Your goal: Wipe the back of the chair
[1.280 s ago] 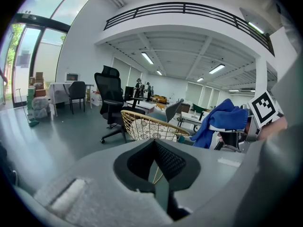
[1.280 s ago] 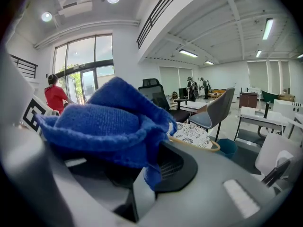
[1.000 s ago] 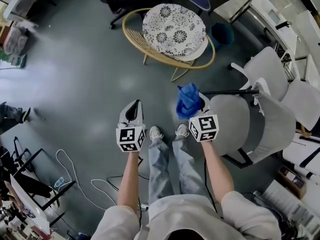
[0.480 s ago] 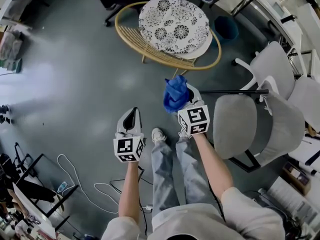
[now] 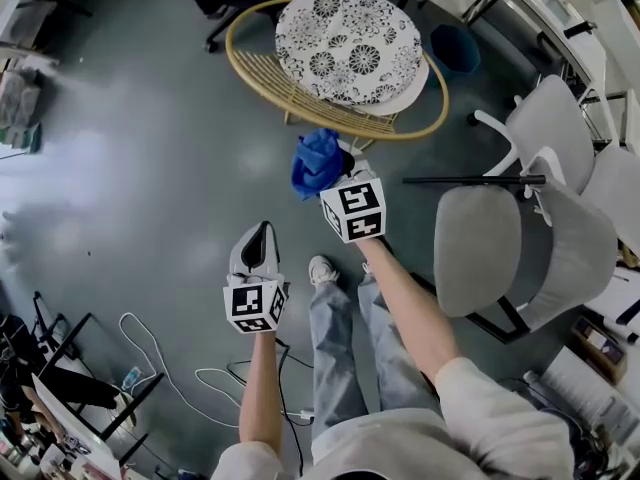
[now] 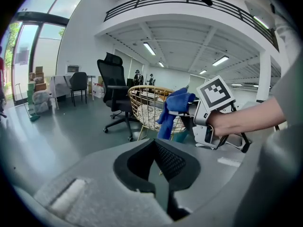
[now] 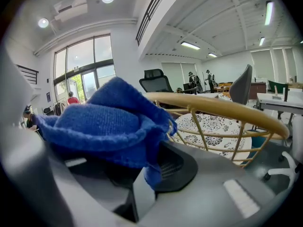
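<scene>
A rattan chair with a flower-patterned cushion stands at the top of the head view. My right gripper is shut on a bunched blue cloth, held just in front of the chair's yellow rim. From the right gripper view, the blue cloth covers the jaws and the rim curves close ahead. My left gripper hangs lower left over the bare floor, shut and holding nothing. In the left gripper view the blue cloth hangs before the rattan chair.
A grey padded chair stands to the right with a black rod across its top. White chairs and desks are beyond it. A blue bin sits behind the rattan chair. Cables lie at lower left.
My right gripper has carried the blue cloth leftward and away from the grey chair, up to the rattan chair's rim. The left gripper has barely moved.
</scene>
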`<act>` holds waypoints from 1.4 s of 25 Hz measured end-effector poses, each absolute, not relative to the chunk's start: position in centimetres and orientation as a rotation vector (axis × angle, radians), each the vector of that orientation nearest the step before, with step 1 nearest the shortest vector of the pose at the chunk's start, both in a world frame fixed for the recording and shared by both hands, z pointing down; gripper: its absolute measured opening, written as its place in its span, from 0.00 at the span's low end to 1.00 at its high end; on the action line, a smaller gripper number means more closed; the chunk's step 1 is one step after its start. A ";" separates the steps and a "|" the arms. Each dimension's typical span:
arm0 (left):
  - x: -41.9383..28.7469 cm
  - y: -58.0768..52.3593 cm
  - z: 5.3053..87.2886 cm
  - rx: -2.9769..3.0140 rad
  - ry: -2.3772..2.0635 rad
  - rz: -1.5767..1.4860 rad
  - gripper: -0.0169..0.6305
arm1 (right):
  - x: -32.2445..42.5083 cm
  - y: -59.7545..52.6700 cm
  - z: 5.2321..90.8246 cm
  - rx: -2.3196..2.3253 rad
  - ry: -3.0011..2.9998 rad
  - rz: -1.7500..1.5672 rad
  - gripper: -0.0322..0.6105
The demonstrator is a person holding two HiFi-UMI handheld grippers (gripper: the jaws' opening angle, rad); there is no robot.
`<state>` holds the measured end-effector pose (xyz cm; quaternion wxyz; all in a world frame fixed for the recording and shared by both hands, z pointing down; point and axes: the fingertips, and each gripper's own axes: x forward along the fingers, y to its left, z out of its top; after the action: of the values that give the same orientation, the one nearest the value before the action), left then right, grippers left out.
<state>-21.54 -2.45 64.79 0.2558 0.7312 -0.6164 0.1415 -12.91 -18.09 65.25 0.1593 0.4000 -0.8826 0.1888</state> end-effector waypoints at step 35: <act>-14.4 -4.0 65.2 2.075 -1.566 0.417 0.03 | 2.5 -19.0 66.1 1.451 -2.364 0.653 0.14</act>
<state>-14.40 -4.04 65.16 0.2517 0.7626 -0.5758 0.1534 2.48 -19.03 66.13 0.1454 0.5039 -0.8208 0.2266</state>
